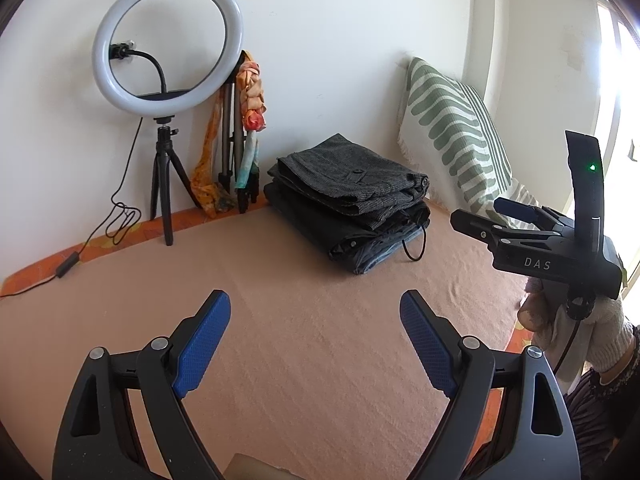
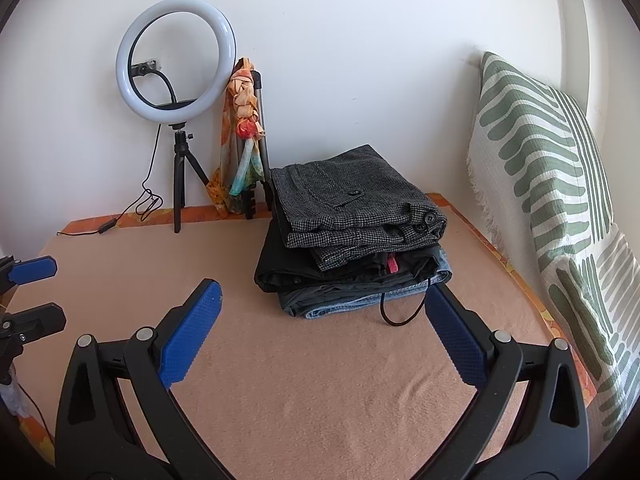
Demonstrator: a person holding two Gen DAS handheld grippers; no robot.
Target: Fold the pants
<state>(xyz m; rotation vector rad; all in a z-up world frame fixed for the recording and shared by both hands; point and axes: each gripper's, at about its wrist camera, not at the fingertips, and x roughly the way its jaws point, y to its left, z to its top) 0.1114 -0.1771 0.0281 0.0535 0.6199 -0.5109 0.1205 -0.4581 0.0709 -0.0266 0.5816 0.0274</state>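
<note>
A stack of folded pants [image 1: 352,200] lies on the peach blanket [image 1: 312,340] near the far wall, grey tweed pants [image 2: 352,204] on top, black and blue denim ones under them. The stack also shows in the right wrist view [image 2: 352,256]. My left gripper [image 1: 316,304] is open and empty, above the blanket in front of the stack. My right gripper [image 2: 322,292] is open and empty, just in front of the stack; it also shows from the side in the left wrist view [image 1: 484,216]. The left gripper's fingertips [image 2: 32,270] show at the left edge of the right wrist view.
A ring light on a tripod [image 1: 168,44] stands at the back left with its cable [image 1: 120,220] trailing over the blanket edge. A folded tripod with a colourful scarf [image 1: 248,120] leans on the wall. A green-patterned pillow [image 2: 552,184] leans at the right.
</note>
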